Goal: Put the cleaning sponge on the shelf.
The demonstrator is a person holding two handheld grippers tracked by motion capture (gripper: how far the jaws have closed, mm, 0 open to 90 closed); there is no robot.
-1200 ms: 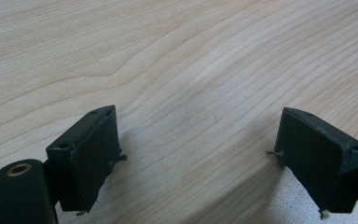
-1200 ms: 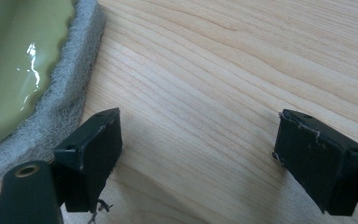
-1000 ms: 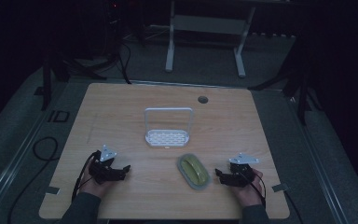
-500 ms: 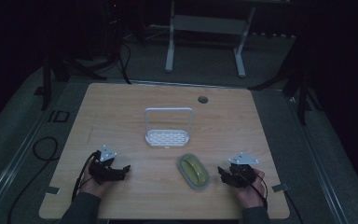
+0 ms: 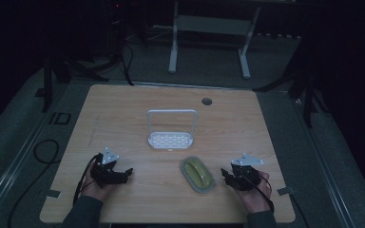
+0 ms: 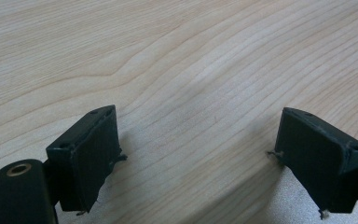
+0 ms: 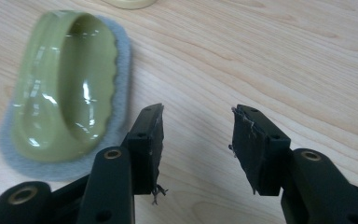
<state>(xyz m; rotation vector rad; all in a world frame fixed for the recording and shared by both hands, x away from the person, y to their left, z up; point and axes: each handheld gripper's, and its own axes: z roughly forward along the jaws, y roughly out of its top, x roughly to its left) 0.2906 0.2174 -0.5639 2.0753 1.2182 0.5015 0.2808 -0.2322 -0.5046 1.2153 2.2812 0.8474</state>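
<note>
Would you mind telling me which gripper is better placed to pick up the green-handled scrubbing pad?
The right gripper: it sits open just beside the green-handled grey scrubbing pad, whereas the left gripper rests farther away over bare wooden table.

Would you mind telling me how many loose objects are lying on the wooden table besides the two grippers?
2: a white rack with a handle at the table's middle, and a green-handled scrubbing pad nearer the person, beside the right gripper.

Bare table (image 5: 123, 118) all round; scrubber (image 5: 197, 174) and rack (image 5: 170, 137) stand mid-table.
</note>
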